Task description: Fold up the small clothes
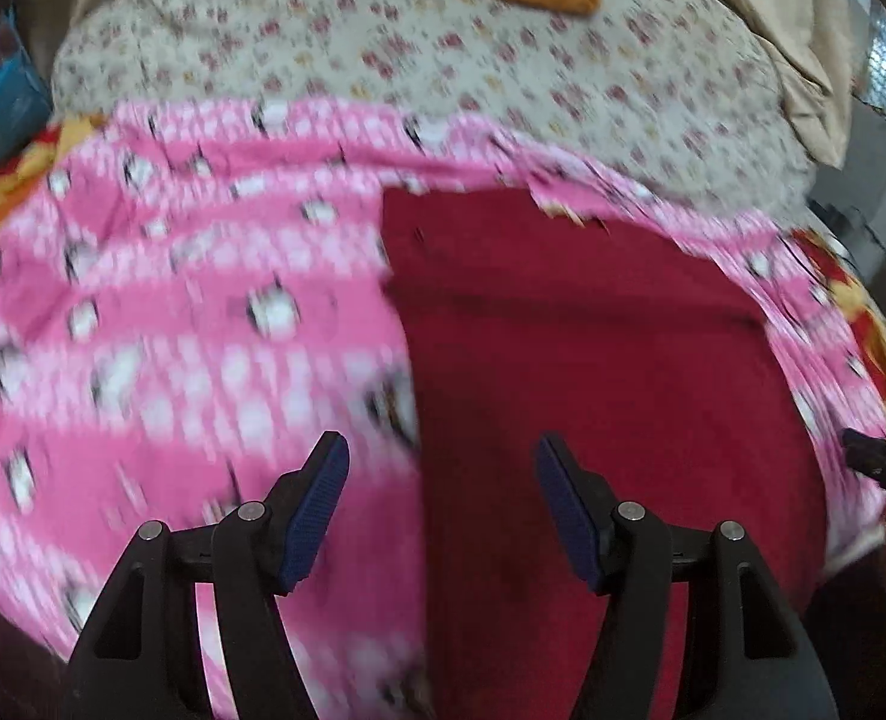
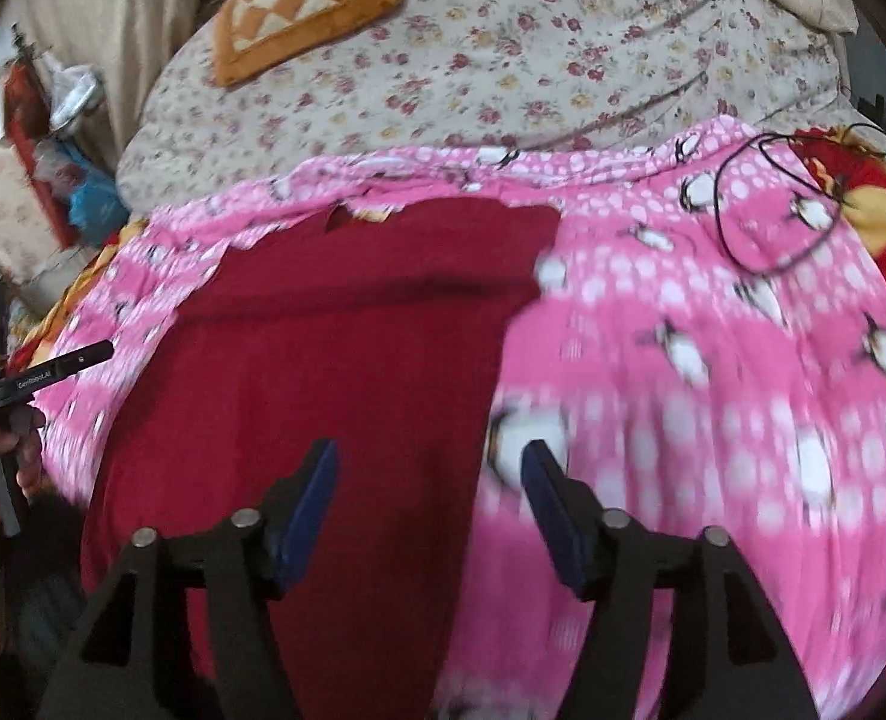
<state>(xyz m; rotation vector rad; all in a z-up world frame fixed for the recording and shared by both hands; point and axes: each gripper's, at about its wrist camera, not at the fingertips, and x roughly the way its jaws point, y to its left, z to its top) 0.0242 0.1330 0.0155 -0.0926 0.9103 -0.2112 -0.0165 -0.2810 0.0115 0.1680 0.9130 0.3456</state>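
Observation:
A dark red garment (image 1: pixel 593 372) lies flat on a pink penguin-print sheet (image 1: pixel 173 330). In the left wrist view my left gripper (image 1: pixel 440 450) is open and empty, held above the garment's left edge. In the right wrist view the red garment (image 2: pixel 335 360) fills the middle and the pink sheet (image 2: pixel 713 390) lies to its right. My right gripper (image 2: pixel 428 456) is open and empty above the garment's right edge. The other gripper (image 2: pixel 41 375) shows at the far left of the right wrist view, held in a hand; its jaws are hidden.
A floral bedspread (image 2: pixel 503 60) covers the bed behind the pink sheet, with an orange checked cushion (image 2: pixel 305 6) on it. A black cable (image 2: pixel 761 204) loops on the sheet at right. Beige curtains (image 2: pixel 101 18) and clutter (image 2: pixel 65 138) stand at left.

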